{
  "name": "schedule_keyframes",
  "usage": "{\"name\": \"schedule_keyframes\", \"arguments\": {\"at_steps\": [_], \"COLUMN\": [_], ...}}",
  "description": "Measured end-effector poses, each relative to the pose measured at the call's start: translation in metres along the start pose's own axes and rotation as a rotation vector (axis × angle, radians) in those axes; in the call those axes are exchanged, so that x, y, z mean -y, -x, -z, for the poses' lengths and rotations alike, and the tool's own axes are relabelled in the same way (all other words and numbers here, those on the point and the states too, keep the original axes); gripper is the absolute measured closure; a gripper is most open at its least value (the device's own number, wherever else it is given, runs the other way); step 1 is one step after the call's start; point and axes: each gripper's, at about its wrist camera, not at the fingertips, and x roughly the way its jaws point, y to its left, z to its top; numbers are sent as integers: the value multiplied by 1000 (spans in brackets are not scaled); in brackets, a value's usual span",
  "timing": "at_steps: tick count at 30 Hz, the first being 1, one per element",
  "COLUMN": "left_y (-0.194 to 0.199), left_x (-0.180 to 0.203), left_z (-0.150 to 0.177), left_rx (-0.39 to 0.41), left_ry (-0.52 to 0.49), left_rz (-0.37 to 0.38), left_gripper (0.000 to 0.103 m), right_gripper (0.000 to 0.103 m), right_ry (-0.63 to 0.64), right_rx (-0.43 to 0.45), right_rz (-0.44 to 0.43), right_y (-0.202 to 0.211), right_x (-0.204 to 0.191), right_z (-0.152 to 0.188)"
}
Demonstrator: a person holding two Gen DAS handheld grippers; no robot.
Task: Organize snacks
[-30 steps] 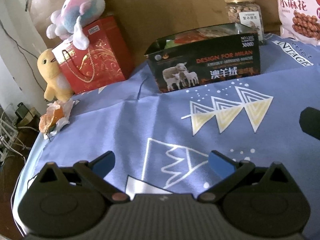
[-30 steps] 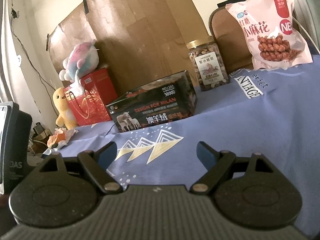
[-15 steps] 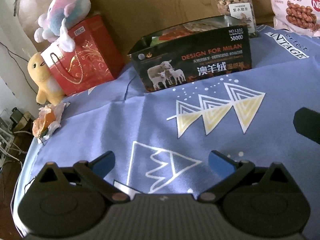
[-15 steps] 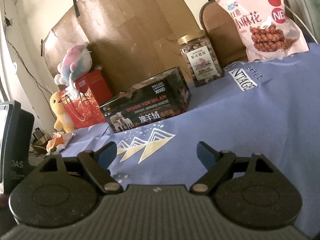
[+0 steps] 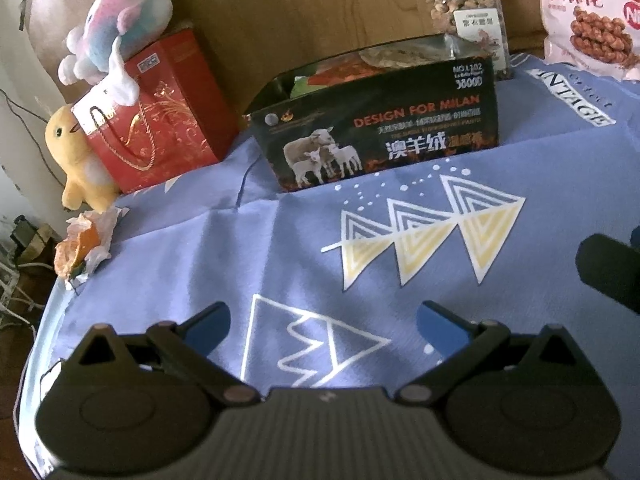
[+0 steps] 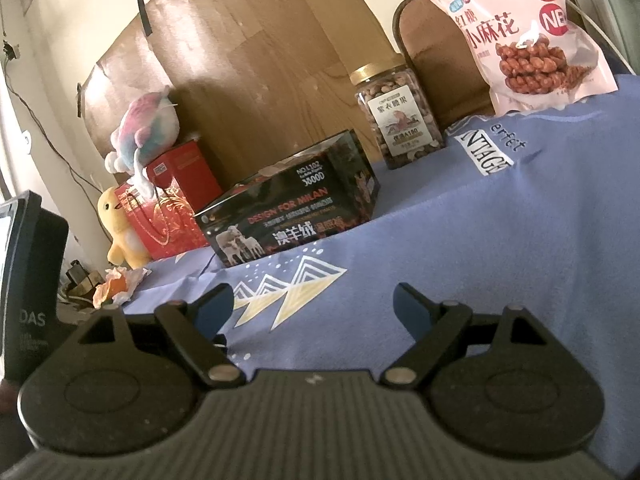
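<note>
A black open-top box (image 5: 380, 128) with sheep pictures stands at the back of the blue cloth, with snack packs inside; it also shows in the right wrist view (image 6: 288, 216). A nut jar (image 5: 468, 20) with a gold lid stands behind it to the right (image 6: 400, 120). A pink bag of fried twists (image 5: 588, 16) leans further right (image 6: 536, 36). My left gripper (image 5: 324, 320) is open and empty over the cloth, well short of the box. My right gripper (image 6: 314, 304) is open and empty. A dark part of the right gripper (image 5: 612, 272) shows at the left view's right edge.
A red gift bag (image 5: 156, 112) with a pastel plush (image 5: 120, 24) on top and a yellow duck plush (image 5: 80, 160) stand at the back left. Crumpled paper with orange peel (image 5: 84, 244) lies at the cloth's left edge. Brown cardboard (image 6: 248, 60) backs the table.
Both views have shifted slightly over the second: the box and snacks moved a little in frame. Both grippers stay open and empty.
</note>
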Motion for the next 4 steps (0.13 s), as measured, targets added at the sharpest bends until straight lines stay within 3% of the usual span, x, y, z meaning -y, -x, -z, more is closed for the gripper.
{"name": "schedule_keyframes", "arguments": {"at_steps": [4], "left_y": [1], "left_x": [-6], "left_z": [-2], "left_rx": [9], "left_ry": [36], "left_rz": [61], "left_gripper": [0], "right_gripper": [14], "right_ry": [6], "right_rx": [-5], "right_rz": [4], "right_y": [-2], "right_x": [0], "right_z": [-1]}}
